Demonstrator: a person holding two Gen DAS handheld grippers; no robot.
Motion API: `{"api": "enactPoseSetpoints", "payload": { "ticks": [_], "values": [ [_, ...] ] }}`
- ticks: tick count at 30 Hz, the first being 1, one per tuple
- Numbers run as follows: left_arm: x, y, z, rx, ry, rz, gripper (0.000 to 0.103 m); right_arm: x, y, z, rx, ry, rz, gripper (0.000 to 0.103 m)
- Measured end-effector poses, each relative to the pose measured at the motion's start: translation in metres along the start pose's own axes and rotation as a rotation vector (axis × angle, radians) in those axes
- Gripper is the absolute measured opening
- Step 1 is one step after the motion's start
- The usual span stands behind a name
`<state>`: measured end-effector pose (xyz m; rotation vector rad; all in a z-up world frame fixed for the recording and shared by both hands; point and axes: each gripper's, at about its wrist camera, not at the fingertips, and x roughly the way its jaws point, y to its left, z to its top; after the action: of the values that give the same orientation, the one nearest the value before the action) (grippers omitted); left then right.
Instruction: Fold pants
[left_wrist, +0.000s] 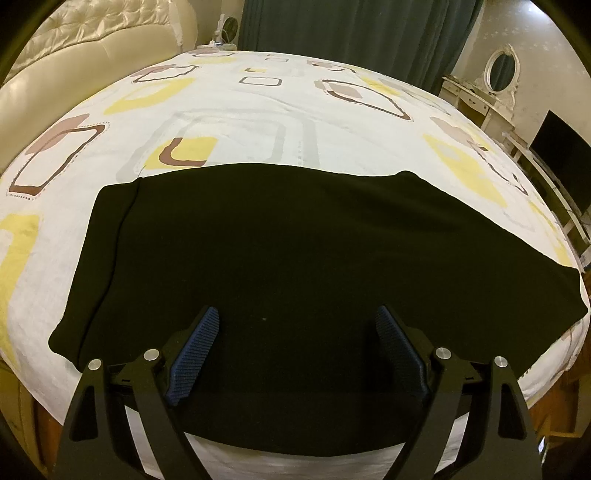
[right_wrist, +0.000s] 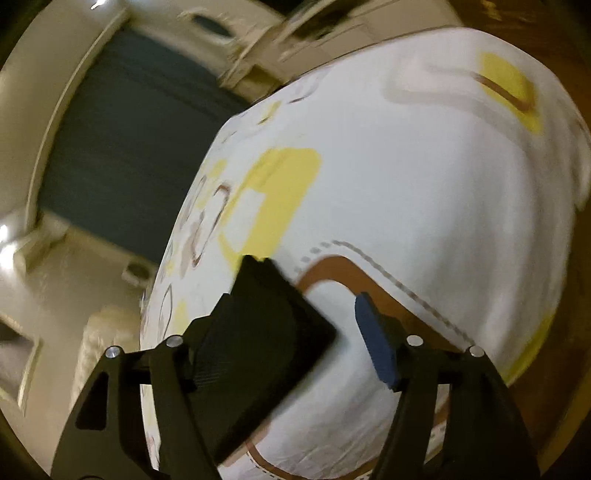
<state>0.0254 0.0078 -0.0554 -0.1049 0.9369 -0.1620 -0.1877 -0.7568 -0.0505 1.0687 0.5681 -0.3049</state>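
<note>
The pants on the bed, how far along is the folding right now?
Done: the black pants lie flat on the bedsheet as a wide folded panel, one layer edge showing at their left end. In hand: nothing; the left gripper hangs open over them, and the right gripper is open beside a corner of the pants. Left: probably another fold to make them compact.

- The left tongs (left_wrist: 297, 354) hang wide apart, blue pads (left_wrist: 195, 358) bare.
- Black pants (left_wrist: 295, 251) lie folded flat on the bed (left_wrist: 240, 110), under and beyond the tongs.
- A dark curtain (left_wrist: 351, 33) hangs far beyond the tongs.
</note>
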Motion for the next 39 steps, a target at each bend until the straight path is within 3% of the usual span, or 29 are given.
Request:
{"api": "enactPoseSetpoints", "payload": {
  "ticks": [8,13,15,17,19,22,24,27,39],
  "values": [
    [0.002,-0.004,0.0,0.015,0.005,0.026,0.086,0.076,0.03,0.024,-0.235,0.275,-0.05,0.07],
    [0.003,-0.003,0.002,0.009,0.009,0.03,0.086,0.106,0.03,0.025,-0.267,0.361,-0.088,0.073],
    [0.004,-0.004,0.002,0.01,0.009,0.036,0.086,0.111,0.033,0.024,-0.276,0.384,-0.073,0.082],
    [0.004,-0.005,0.002,0.013,0.007,0.04,0.087,0.113,0.037,0.02,-0.3,0.414,-0.071,0.082],
    [0.005,-0.007,0.001,0.017,0.005,0.044,0.088,0.12,0.051,0.008,-0.398,0.457,-0.106,0.081],
    [0.007,-0.009,0.0,0.037,0.007,0.058,0.088,0.128,0.065,-0.005,-0.492,0.491,-0.154,0.075],
    [0.007,-0.009,0.0,0.044,0.01,0.06,0.089,0.13,0.069,-0.01,-0.514,0.514,-0.164,0.049],
    [0.006,-0.008,0.001,0.042,0.013,0.052,0.089,0.127,0.07,-0.012,-0.504,0.541,-0.165,0.021],
    [-0.003,-0.008,0.001,0.057,0.01,0.059,0.089,0.084,0.124,-0.018,-0.501,0.43,-0.144,0.018]
  ]
}}
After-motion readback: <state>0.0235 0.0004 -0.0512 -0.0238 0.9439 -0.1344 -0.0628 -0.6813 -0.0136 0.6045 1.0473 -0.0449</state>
